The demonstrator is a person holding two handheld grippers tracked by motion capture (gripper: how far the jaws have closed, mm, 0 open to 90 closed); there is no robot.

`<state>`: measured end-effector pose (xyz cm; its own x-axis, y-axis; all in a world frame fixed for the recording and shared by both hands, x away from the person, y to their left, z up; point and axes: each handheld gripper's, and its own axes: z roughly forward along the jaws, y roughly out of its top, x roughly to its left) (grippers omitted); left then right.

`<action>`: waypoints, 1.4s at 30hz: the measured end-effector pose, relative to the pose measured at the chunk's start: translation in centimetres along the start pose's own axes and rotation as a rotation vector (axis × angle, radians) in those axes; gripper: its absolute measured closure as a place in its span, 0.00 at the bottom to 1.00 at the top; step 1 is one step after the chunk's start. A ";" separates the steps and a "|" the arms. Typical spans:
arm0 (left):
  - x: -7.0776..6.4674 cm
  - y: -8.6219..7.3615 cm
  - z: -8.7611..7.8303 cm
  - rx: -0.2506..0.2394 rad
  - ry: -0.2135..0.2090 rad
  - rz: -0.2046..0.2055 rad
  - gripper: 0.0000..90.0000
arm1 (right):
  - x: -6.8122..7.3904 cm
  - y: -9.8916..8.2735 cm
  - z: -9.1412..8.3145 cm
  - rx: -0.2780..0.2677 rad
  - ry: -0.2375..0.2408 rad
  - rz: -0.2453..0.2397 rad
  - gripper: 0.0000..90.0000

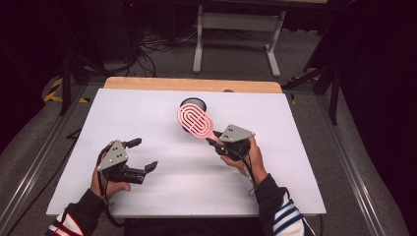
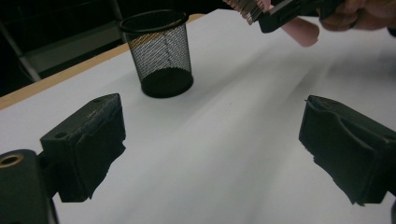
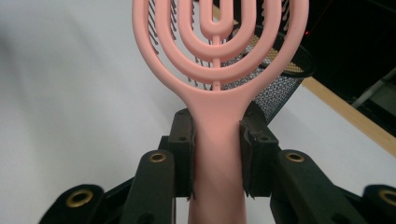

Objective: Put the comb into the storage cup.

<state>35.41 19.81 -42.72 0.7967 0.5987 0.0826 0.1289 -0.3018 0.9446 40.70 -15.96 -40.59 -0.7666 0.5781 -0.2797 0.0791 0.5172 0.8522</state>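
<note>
Pink vented hairbrush [image 1: 195, 121], its handle clamped between the jaws of the right hand-held gripper [image 1: 216, 142], held above the white counter [image 1: 162, 191] with its head overlapping the black mesh cup [image 1: 193, 103] behind, while the left hand-held gripper [image 1: 145, 155] hovers wide open and empty, well apart.

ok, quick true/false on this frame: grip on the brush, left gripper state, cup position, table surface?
1. The right gripper clamps the pink hairbrush by its handle. True.
2. The left gripper holds the mesh cup. False: its jaws stand open with nothing between them, and the cup is farther off.
3. The mesh cup stands upright on the white table. True.
4. The brush head is inside the cup. False: it is held in the air, above and in front of the cup.
</note>
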 end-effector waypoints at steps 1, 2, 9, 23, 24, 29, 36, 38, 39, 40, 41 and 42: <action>0.0 0.8 0.5 -0.014 -0.030 -0.017 0.10 | 0.1 0.1 -0.1 -0.012 -0.007 0.002 0.78; -0.1 1.2 0.8 -0.026 -0.038 -0.018 0.11 | 0.3 0.1 -0.2 -0.024 -0.013 0.003 0.78; -0.7 3.5 3.0 -0.064 -0.107 -0.049 0.14 | 1.0 0.3 -0.5 -0.059 -0.028 0.002 0.78; -1.5 5.5 6.0 -0.104 -0.161 -0.131 0.16 | 3.1 0.9 -0.6 -0.134 -0.059 0.016 0.78; -1.5 5.6 6.3 -0.110 -0.165 -0.139 0.16 | 3.1 0.9 -0.6 -0.134 -0.059 0.016 0.78; -1.7 6.1 7.6 -0.118 -0.165 -0.193 0.19 | 4.3 1.0 -0.2 -0.149 -0.070 -0.001 0.78; -2.3 6.6 7.9 -0.127 -0.160 -0.178 0.32 | 5.2 0.9 0.1 -0.168 -0.064 0.006 0.78; -2.4 6.6 7.9 -0.136 -0.155 -0.175 0.36 | 5.4 1.0 0.0 -0.182 -0.050 0.027 0.78; -2.5 6.7 7.9 -0.141 -0.149 -0.177 0.36 | 5.4 1.1 0.0 -0.183 -0.052 0.026 0.78; -2.5 6.8 7.9 -0.148 -0.148 -0.183 0.39 | 5.6 1.1 0.0 -0.187 -0.052 0.025 0.78; -2.5 6.8 7.9 -0.149 -0.144 -0.181 0.42 | 5.7 1.1 0.0 -0.192 -0.056 0.028 0.78; -2.5 6.9 7.9 -0.151 -0.137 -0.181 0.43 | 5.8 1.1 0.0 -0.194 -0.064 0.026 0.78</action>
<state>38.98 10.37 -38.95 0.8423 0.5240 -0.1261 0.1952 -0.0786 0.9776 36.37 -12.00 -41.28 -0.7235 0.6317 -0.2785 -0.0304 0.3739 0.9270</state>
